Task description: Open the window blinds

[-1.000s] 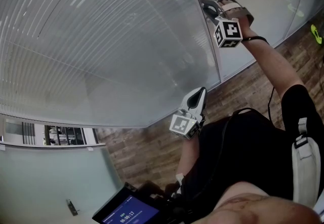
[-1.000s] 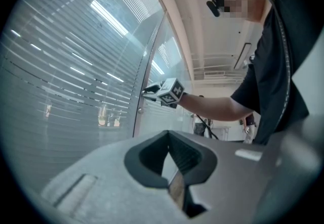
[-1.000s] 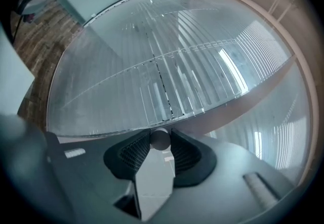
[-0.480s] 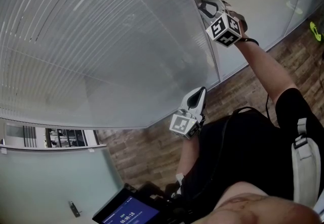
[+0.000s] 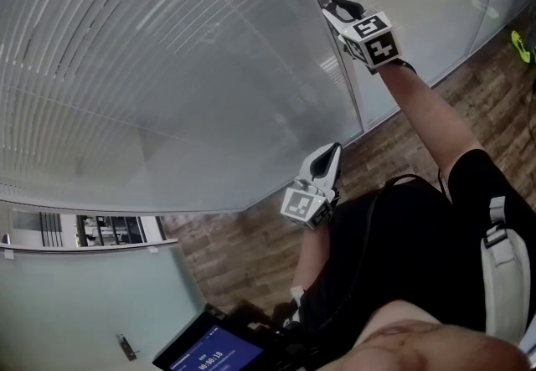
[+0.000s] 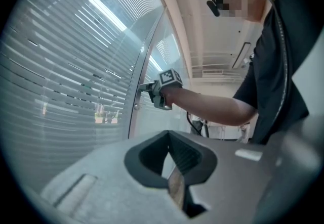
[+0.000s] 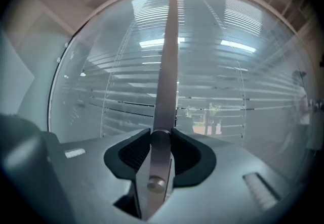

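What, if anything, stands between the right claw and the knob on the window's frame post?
Nothing visible does. The right claw is shut on the knob, which sits on the metal frame post. The slats lie behind glass, so the knob seems the way to turn them.

Dead ahead of right gripper [image 5: 337,9]: glass pane [image 7: 228,91] and metal post [image 7: 167,56], knob [image 7: 160,139] between jaws; left gripper [image 5: 331,153]: open air just ahead

shirt [image 5: 402,269]: blk, short slv | shoulder strap [image 5: 501,277]: lt grey, blk buckle | cable [image 5: 392,182]: thin, blk | wristband [image 5: 410,66]: blk | left gripper [image 5: 332,149] + right gripper [image 5: 342,9]: grey, b/w marker cubes
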Tool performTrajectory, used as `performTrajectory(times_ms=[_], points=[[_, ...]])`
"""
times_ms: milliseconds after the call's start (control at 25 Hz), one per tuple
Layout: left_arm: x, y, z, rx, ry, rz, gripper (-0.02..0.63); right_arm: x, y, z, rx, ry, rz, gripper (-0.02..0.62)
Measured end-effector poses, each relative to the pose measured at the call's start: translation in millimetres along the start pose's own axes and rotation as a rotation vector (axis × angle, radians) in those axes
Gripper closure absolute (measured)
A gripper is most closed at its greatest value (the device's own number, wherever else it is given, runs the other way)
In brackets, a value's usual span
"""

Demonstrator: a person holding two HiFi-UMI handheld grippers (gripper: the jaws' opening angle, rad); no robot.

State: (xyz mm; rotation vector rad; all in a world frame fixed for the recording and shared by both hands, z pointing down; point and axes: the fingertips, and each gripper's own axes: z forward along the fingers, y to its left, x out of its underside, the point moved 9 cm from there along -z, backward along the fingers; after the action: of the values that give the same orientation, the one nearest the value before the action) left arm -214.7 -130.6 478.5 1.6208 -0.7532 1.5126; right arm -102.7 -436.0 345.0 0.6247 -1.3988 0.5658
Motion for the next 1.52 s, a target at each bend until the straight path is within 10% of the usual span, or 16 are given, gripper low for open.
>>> performTrajectory(times_ms=[1160,1520], points=[[-5.2,3.7,-1.4,0.016,0.009,0.002,0.604,1.6,-4.1,4.0,-0.002,-0.032,0.122,0.475],[-1.2,4.2,-4.2,0.010,0.005,0.012,0.604,-3.1,1.3,-4.7,-0.037,-0.015,-0.086,0.421]])
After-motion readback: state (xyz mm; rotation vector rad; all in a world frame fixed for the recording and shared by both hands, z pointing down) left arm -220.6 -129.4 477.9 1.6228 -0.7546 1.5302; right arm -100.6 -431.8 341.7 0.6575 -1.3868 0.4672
